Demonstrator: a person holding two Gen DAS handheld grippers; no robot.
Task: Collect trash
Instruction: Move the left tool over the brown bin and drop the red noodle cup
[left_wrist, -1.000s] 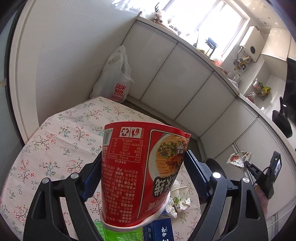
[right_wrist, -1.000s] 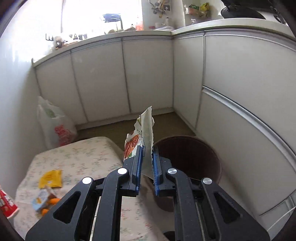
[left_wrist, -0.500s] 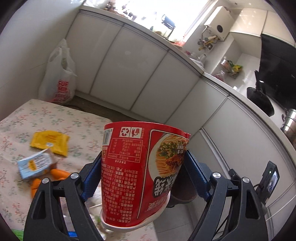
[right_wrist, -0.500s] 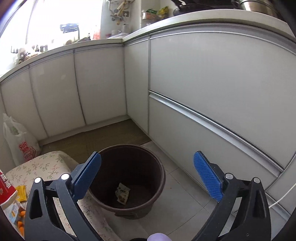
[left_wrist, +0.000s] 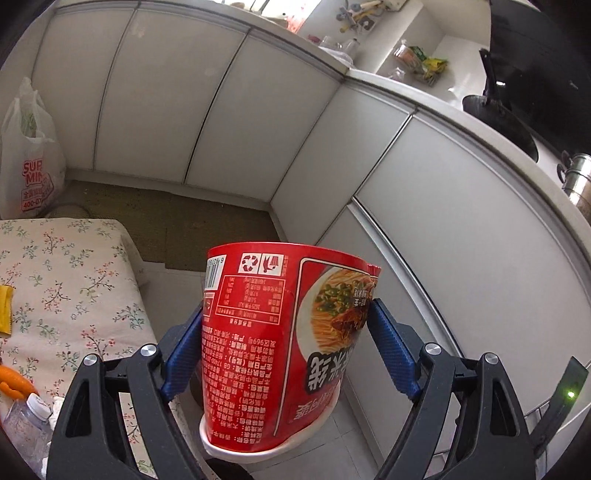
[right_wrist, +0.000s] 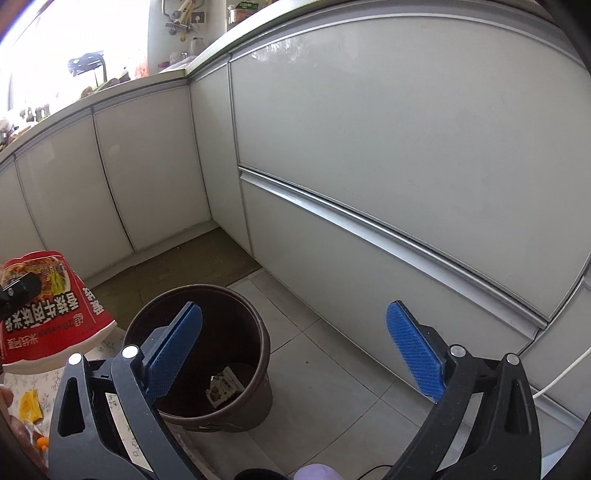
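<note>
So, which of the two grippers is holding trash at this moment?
The left gripper: its pads clamp the red noodle cup. The right gripper is open and empty.

- My left gripper (left_wrist: 286, 334) has its blue pads pressed on the two sides of a red instant-noodle cup (left_wrist: 280, 343), held upside down, white rim at the bottom, printed text inverted.
- The brown round trash bin (right_wrist: 207, 354) stands on the tiled floor, open-topped, beside the table's corner.
- One crumpled snack wrapper (right_wrist: 223, 386) lies flat on the bin's bottom.
- A yellow packet (right_wrist: 29, 406) lies on the floral table.
</note>
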